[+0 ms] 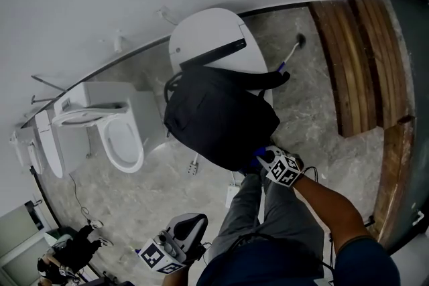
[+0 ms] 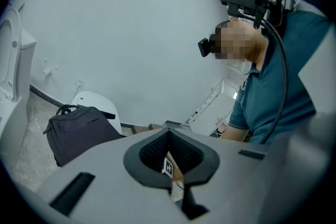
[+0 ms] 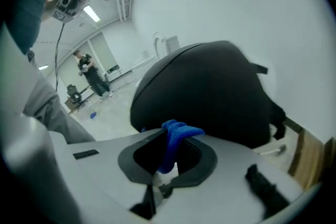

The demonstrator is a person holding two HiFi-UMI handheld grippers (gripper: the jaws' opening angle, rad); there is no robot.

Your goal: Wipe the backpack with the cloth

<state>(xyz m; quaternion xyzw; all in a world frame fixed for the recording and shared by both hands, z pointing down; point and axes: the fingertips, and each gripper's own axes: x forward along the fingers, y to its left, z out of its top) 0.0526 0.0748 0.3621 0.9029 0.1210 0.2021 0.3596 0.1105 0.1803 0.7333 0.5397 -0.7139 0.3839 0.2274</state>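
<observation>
A black backpack (image 1: 214, 117) (image 2: 79, 131) (image 3: 210, 97) rests on the closed white toilet lid (image 1: 208, 37). My right gripper (image 1: 265, 161) (image 3: 169, 140) is at the backpack's near lower edge, shut on a blue cloth (image 3: 178, 131) (image 1: 258, 156) that bunches out past the jaw tips against the bag. My left gripper (image 1: 179, 234) (image 2: 168, 134) hangs low at the left, well away from the backpack. Its jaws are shut with nothing between them.
A second toilet (image 1: 120, 137) with its seat open stands left of the backpack. A toilet brush (image 1: 291, 50) leans behind the bag. Wooden slats (image 1: 355, 57) run along the right. The floor is grey stone (image 1: 315, 104). A person (image 1: 74, 248) is at the far lower left.
</observation>
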